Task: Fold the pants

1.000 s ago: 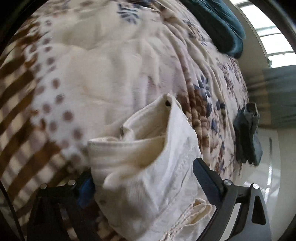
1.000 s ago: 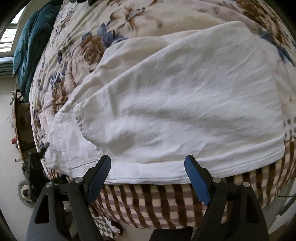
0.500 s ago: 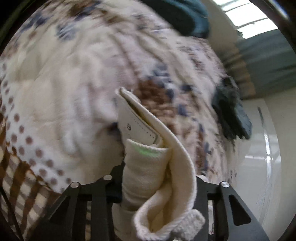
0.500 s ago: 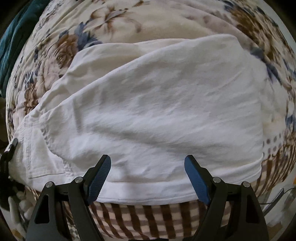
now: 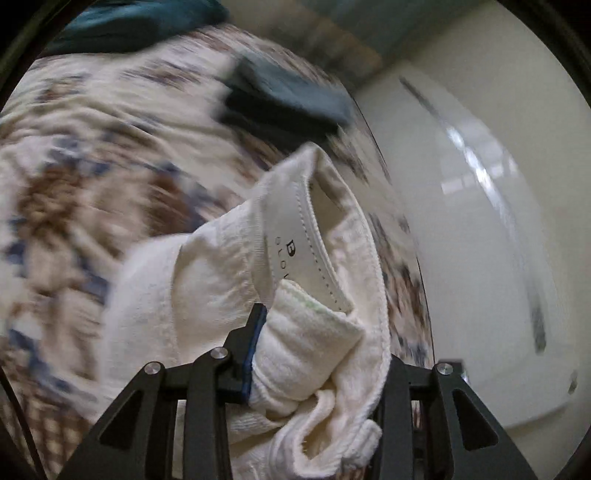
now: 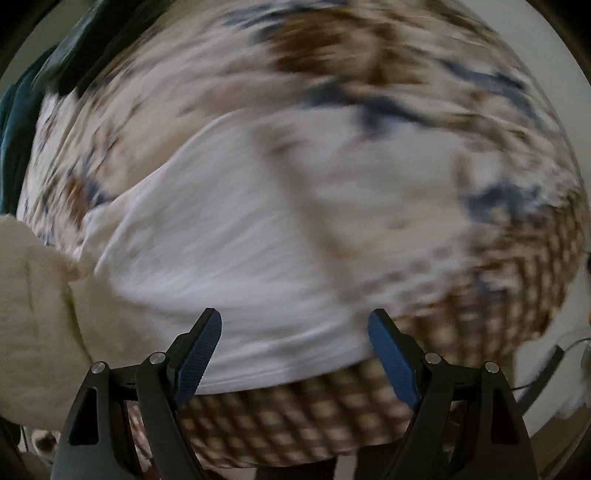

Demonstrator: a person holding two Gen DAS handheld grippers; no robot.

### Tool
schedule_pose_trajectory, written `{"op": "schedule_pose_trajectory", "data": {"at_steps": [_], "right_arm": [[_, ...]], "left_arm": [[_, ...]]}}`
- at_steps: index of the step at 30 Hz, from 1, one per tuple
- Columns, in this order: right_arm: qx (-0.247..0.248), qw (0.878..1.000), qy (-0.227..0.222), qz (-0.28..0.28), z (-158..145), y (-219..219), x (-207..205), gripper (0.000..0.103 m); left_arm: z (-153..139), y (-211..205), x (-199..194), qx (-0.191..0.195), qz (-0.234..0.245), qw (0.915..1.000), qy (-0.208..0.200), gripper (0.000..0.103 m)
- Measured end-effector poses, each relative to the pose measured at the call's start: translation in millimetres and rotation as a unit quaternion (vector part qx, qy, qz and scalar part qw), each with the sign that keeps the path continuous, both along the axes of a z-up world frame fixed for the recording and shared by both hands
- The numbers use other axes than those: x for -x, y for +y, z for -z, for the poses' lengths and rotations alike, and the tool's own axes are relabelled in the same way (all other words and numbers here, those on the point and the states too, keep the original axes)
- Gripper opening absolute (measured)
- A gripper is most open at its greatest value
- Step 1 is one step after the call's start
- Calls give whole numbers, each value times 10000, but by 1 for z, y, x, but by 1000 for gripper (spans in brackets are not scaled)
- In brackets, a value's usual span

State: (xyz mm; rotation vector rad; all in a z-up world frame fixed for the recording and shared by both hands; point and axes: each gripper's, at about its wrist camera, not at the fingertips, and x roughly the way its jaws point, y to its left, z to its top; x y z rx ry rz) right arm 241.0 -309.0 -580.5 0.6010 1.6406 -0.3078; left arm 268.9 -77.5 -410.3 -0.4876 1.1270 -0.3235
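Note:
Cream-white pants (image 5: pixel 207 280) lie on a floral bedspread (image 5: pixel 74 155). My left gripper (image 5: pixel 321 332) is shut on the bunched waistband, whose inner label (image 5: pixel 295 240) faces the camera, and holds it lifted off the bed. In the right wrist view the pants (image 6: pixel 240 240) spread flat across the bed, and the raised part (image 6: pixel 33 314) shows at the left edge. My right gripper (image 6: pixel 295 325) hangs open above the near edge of the pants, by the checkered border (image 6: pixel 295 417), with nothing between its fingers. Both views are motion-blurred.
A dark teal garment (image 5: pixel 280 99) lies on the bed beyond the held waistband. Teal bedding (image 5: pixel 140 22) sits at the far end. Pale glossy floor (image 5: pixel 480 221) lies past the bed's right edge.
My left gripper closed on the waistband, lifted it and swung right while rolling. My right gripper stayed open and slid sideways toward the right end of the pants' near edge.

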Motion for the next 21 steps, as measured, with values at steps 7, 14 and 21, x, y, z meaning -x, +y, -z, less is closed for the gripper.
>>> {"op": "schedule_pose_trajectory", "data": {"at_steps": [7, 14, 21], "right_arm": [[285, 9987, 194, 381, 9, -101, 34, 84], [-131, 9986, -300, 421, 6, -167, 43, 90], [-1036, 9909, -858, -40, -10, -186, 10, 93]], "left_arm": [[89, -128, 8, -662, 1060, 9893, 756, 33], [83, -153, 15, -743, 1086, 9841, 1190, 85], [18, -98, 26, -1174, 632, 9855, 1051, 98]]}}
